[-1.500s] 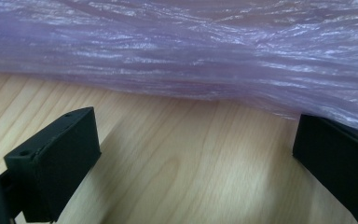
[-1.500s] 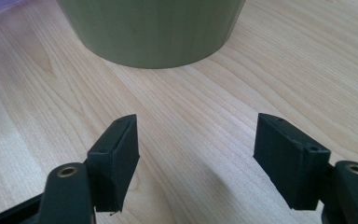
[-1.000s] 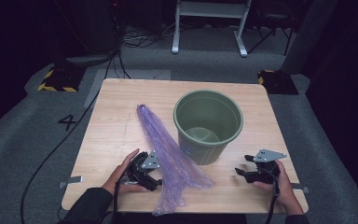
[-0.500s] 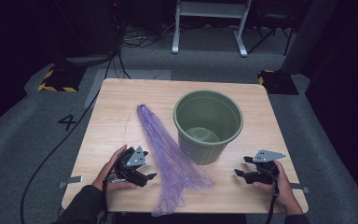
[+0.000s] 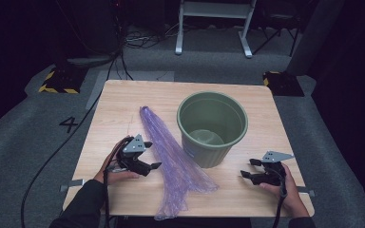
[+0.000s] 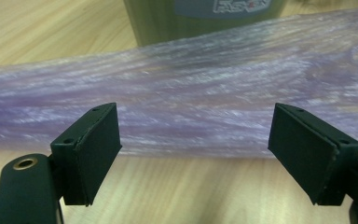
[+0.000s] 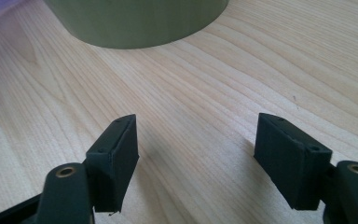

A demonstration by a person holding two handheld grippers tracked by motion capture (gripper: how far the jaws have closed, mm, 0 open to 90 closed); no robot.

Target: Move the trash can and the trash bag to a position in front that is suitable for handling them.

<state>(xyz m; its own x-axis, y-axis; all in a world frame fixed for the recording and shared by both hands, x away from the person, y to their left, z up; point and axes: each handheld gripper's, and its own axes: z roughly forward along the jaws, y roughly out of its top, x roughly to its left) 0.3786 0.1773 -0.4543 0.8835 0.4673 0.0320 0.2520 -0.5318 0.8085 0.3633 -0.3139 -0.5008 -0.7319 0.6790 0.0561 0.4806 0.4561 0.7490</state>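
From the high view, the green bin stood mid-desk and the purple bag lay flat just left of it, stretching toward my edge. Since 1 second earlier my left gripper had slid away from the bag and come back, fingers now spread just beside its left edge, so I judged a grasp was close. My right gripper waited right of the bin.

In the left gripper view, the fingers framed the bag, not yet touching.

In the right gripper view, the fingers gaped over bare desk below the bin.
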